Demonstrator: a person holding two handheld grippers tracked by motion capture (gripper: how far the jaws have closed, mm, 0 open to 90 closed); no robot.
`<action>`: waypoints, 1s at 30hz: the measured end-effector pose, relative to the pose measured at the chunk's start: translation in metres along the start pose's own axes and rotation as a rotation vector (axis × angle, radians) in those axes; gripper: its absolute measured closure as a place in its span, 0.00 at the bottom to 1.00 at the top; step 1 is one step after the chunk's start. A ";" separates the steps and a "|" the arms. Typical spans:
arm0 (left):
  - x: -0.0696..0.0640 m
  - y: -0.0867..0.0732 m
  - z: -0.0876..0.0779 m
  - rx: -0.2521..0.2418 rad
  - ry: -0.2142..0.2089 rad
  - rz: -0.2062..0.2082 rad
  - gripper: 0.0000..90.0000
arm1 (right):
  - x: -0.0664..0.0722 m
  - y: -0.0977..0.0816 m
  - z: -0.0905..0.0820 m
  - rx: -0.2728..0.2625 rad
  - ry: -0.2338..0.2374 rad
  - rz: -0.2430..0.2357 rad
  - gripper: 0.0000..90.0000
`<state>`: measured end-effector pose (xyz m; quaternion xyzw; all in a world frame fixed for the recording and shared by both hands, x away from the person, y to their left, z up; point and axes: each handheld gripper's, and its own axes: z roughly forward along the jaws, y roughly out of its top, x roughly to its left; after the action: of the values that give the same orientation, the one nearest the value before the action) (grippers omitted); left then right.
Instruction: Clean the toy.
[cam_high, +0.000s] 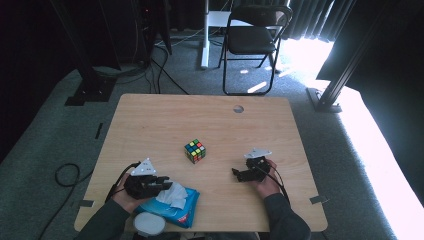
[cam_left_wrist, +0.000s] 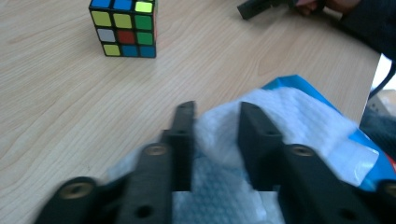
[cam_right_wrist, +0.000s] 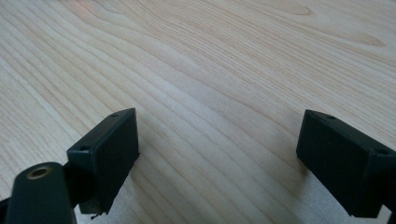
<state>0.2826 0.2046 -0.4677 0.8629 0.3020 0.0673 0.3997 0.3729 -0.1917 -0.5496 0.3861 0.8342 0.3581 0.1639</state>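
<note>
Right now the left hand-held gripper (cam_left_wrist: 215, 122) pinches a white wipe (cam_left_wrist: 280, 116) sticking from the blue pack (cam_high: 176, 209) at the tabletop's (cam_high: 210, 120) near edge, while the right hand-held gripper (cam_right_wrist: 217, 140) rests spread wide.

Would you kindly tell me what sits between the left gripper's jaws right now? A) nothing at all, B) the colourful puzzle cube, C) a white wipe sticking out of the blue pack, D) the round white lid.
C: in the left gripper view the left gripper has its jaws pinched on the white wipe rising from the blue pack, while the puzzle cube sits apart on the table.
</note>
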 end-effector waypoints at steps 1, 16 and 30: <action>-0.001 0.000 -0.001 0.003 -0.003 0.011 0.88 | 0.000 0.000 0.000 0.000 0.000 0.001 0.14; 0.006 0.003 -0.009 -0.049 0.007 0.007 0.99 | 0.000 0.000 0.000 0.001 0.000 0.000 0.14; 0.015 0.012 -0.017 -0.117 0.053 -0.030 1.00 | 0.000 0.000 0.000 0.000 0.000 0.001 0.14</action>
<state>0.2946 0.2186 -0.4495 0.8313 0.3211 0.1017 0.4421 0.3728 -0.1917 -0.5496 0.3864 0.8341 0.3580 0.1637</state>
